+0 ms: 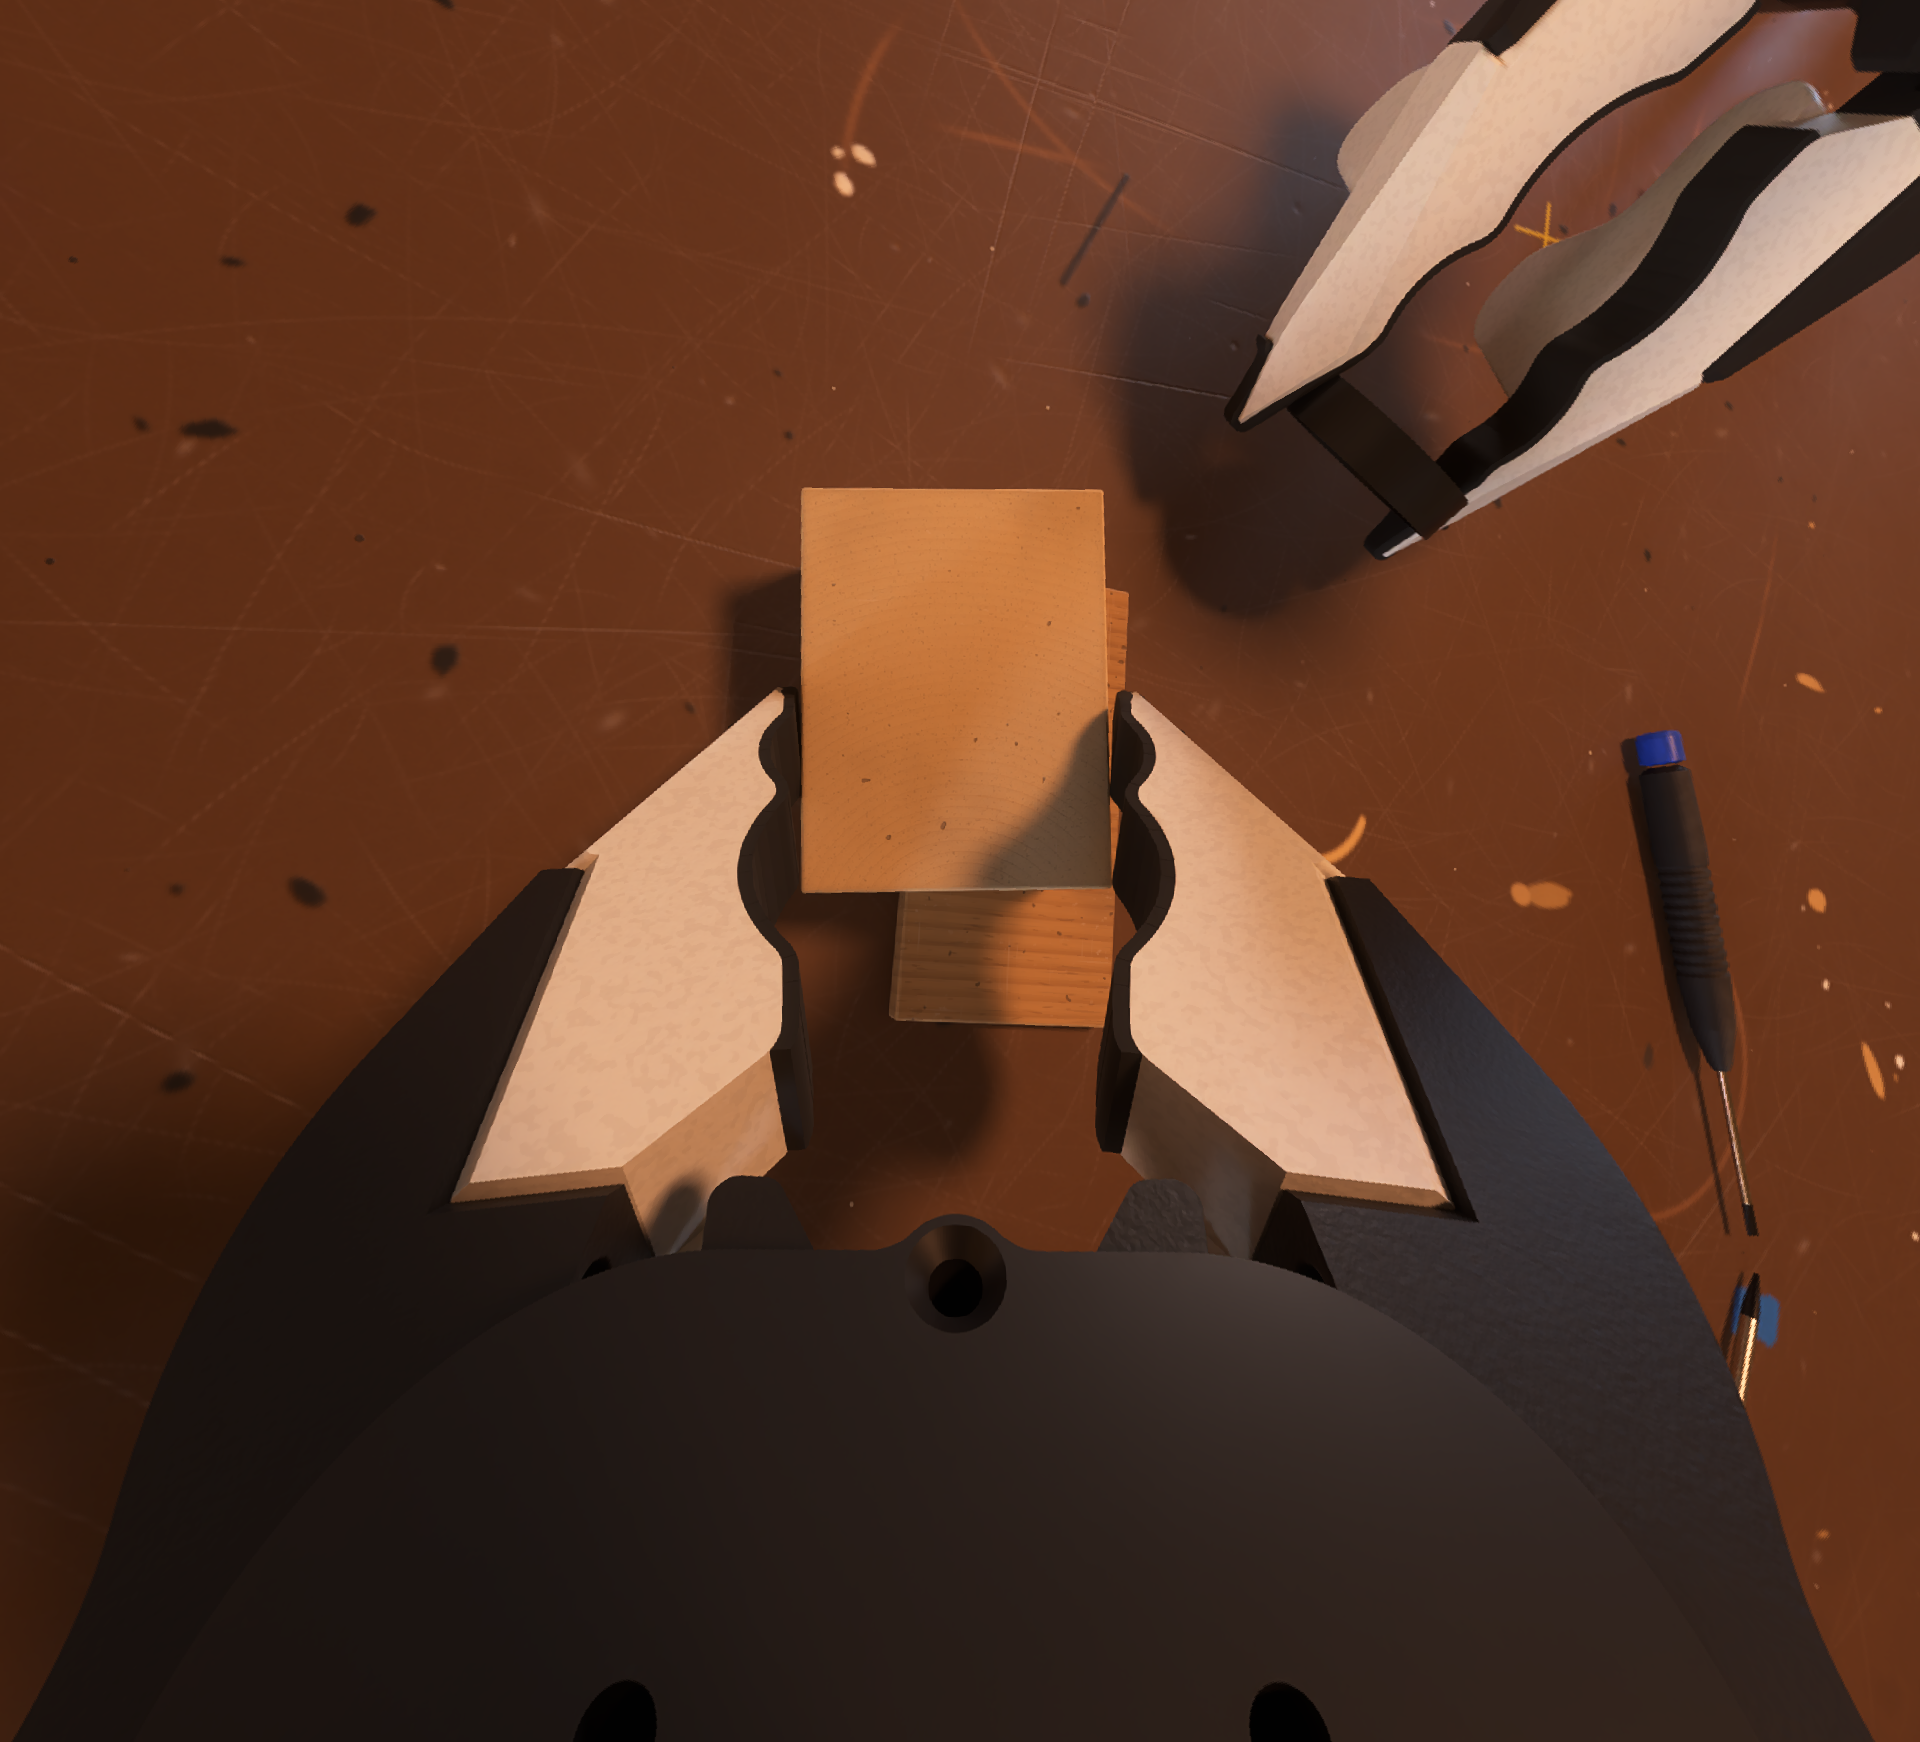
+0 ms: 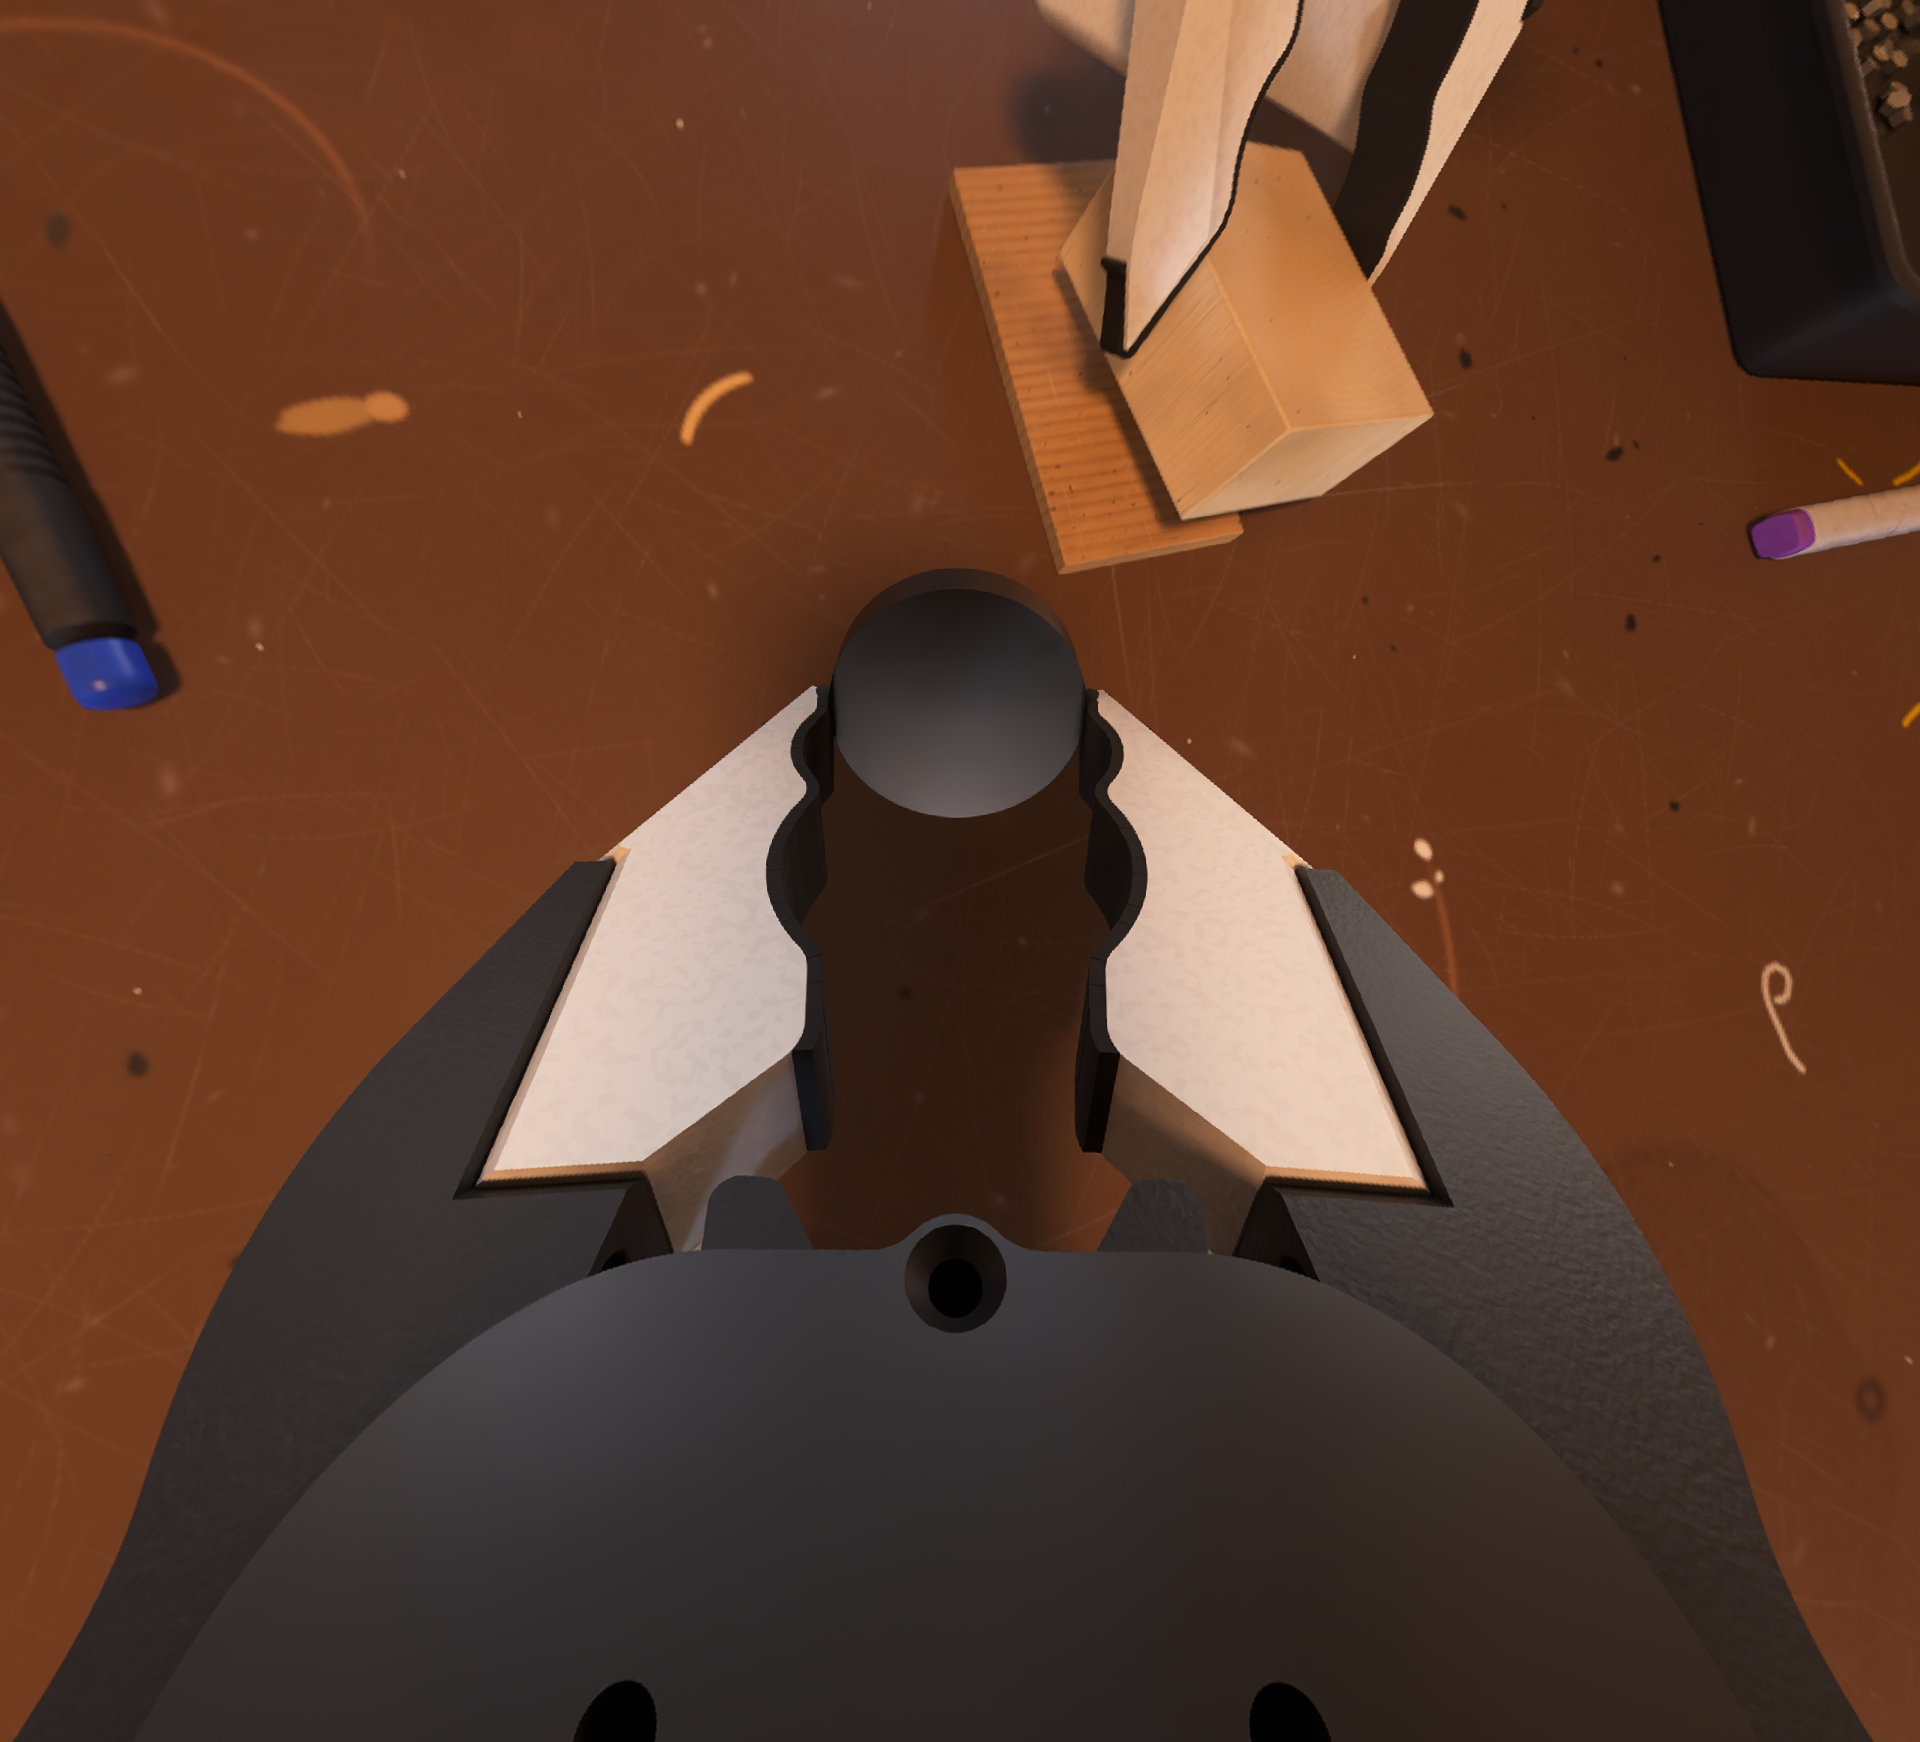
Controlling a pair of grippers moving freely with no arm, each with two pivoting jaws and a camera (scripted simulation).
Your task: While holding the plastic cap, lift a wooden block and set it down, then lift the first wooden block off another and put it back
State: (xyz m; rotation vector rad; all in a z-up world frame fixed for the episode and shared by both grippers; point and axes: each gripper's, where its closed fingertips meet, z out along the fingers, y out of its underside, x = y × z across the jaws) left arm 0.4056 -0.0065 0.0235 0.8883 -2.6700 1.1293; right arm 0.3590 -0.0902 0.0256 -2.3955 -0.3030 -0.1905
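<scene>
pale wooden block (image 2: 1262, 362) atop flat wooden block (image 2: 1049, 383) | black plastic cap (image 2: 956, 705) clamped

your left wrist view looks steeply down along its own fingers (image 1: 790, 757) onto the brown table (image 1: 416, 342), close in, with the thick wooden block (image 1: 951, 684) centred just past the tips. your right wrist view does the same from another side, close over the plastic cap (image 2: 956, 705). you share that block (image 2: 1278, 362), the thin wooden block (image 2: 1049, 383) beneath it and the blue-capped screwdriver (image 1: 1683, 892) between the two views. each camera catches the other gripper near its upper right corner: right gripper (image 1: 1340, 477), left gripper (image 2: 1226, 238).
</scene>
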